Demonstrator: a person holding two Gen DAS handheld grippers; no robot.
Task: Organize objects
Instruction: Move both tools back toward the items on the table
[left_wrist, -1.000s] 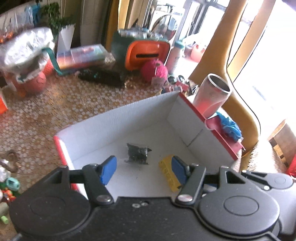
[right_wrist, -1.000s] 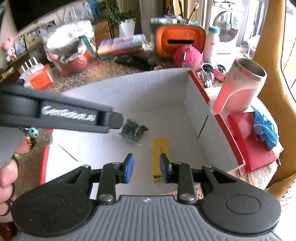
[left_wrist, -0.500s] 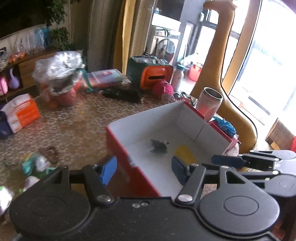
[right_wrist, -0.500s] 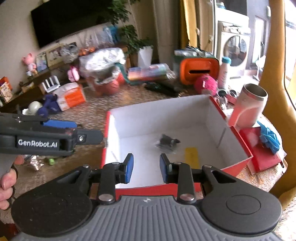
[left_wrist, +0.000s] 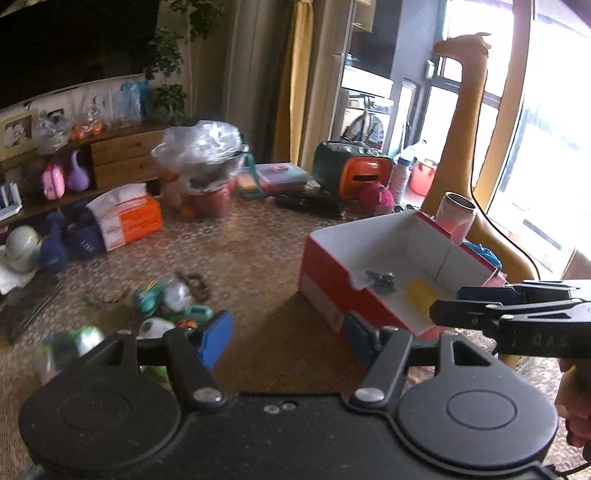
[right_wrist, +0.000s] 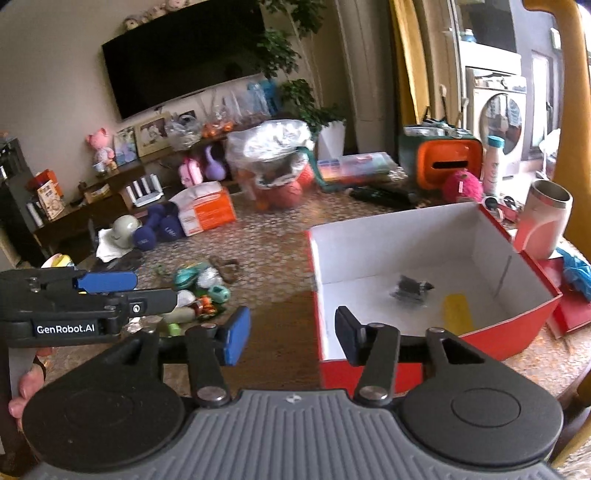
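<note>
Both tools hang empty over the patterned bench. Right tool (right_wrist: 288, 336): its jaws are opening, roughly half apart, with nothing between the blue pads. Left tool (left_wrist: 286, 338): jaws a little wider and opening slightly, likewise gripping nothing.

Just ahead of the left tool's left finger, and ahead-left of the right tool, lies the pile of small toys (right_wrist: 199, 291): teal, white, green and orange bits heaped loosely, touching one another. They look light, hard and smooth plastic, so I judge they will skid or roll if nudged; best taken one at a time across the narrowest body, pads square to the sides, from the edge of the heap rather than its middle. What looks like a crinkled clear wrapper among them would be soft and slippery.

Ahead-right of both tools stands the red box (right_wrist: 517, 325), open-topped, white inside. On its floor lie a small dark bagged item (right_wrist: 410, 288) and a flat yellow piece (right_wrist: 458, 314), close but apart. Its card walls are thin and would flex if pushed.

Beyond the box, to the right, a pink steel tumbler (right_wrist: 543, 221) stands upright. Farther off ahead sits an orange tissue pack (right_wrist: 212, 212).
</note>
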